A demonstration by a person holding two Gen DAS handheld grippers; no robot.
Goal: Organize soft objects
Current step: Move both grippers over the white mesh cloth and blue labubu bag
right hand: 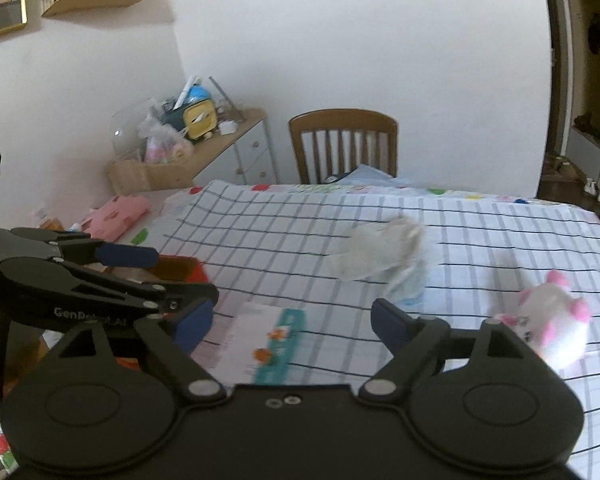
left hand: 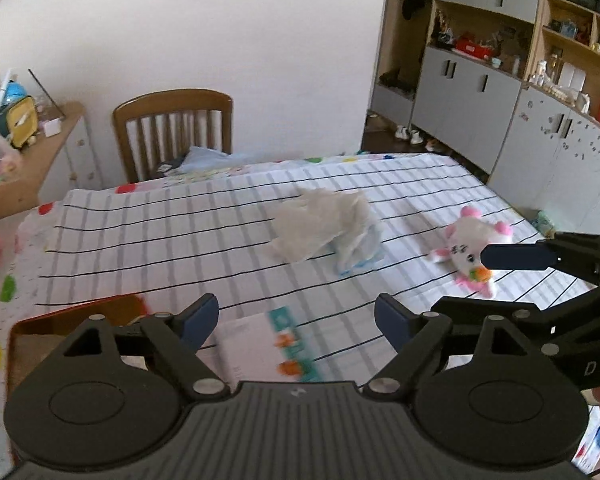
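Left wrist view: the left tool [left hand: 296,314] hangs with its blue-padded fingers spread wide and nothing between them, above a worktop covered by a white cloth with a dark grid [left hand: 140,232]. Directly beneath lies a pale booklet with a teal strip [left hand: 272,344]; at its left stands an open red-rimmed box [left hand: 76,312]. Farther out, near the middle of the cloth, a crumpled pale fabric [left hand: 324,224] rests on the surface. To its right, apart from it, lies a pink-and-white plush toy [left hand: 476,248]. The right tool [left hand: 516,257] enters from the right edge, one blue pad crossing in front of the toy; in the right wrist view its own fingers [right hand: 392,322] are likewise wide apart and empty [right hand: 292,320].

Beyond the far edge stands a wooden slat-back chair [left hand: 174,128] bearing light blue cloth, against a white wall. At left, a low wooden cabinet [left hand: 48,148] carries a yellow and blue toy and bags. At right, a grey and wood shelving unit [left hand: 480,80] holds small items; small shoes sit on the dark floor below.
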